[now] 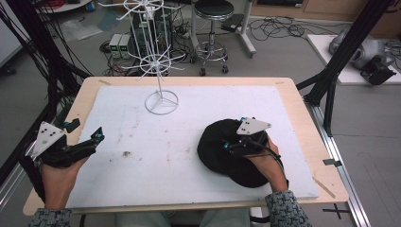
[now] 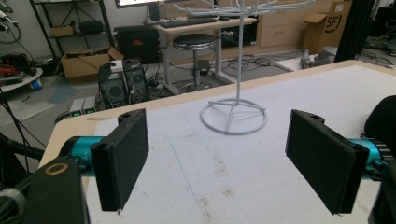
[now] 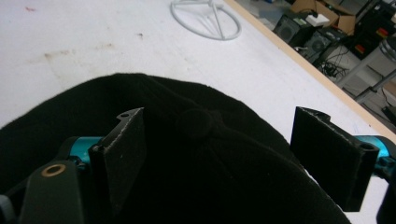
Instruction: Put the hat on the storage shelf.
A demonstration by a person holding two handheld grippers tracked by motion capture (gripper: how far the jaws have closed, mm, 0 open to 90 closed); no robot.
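A black cap (image 1: 222,149) lies crown-up on the white mat (image 1: 189,123), right of centre. My right gripper (image 1: 228,144) hovers just over the crown, jaws open, straddling the top button (image 3: 195,124) of the cap (image 3: 196,177); I cannot tell whether the pads touch the fabric. My right gripper (image 3: 224,158) holds nothing. A white wire display stand (image 1: 160,61) rises from its ring base (image 1: 161,102) at the mat's far middle, also ahead in the left gripper view (image 2: 233,116). My left gripper (image 1: 97,137) rests low at the mat's left edge, open (image 2: 224,158) and empty.
The wooden table edge (image 1: 302,118) borders the mat on all sides. Small dirt specks (image 1: 126,153) mark the mat's middle. Beyond the table stand a stool (image 1: 213,28), electronics boxes (image 1: 120,45) and cables on the floor; black frame posts (image 1: 340,56) rise at right.
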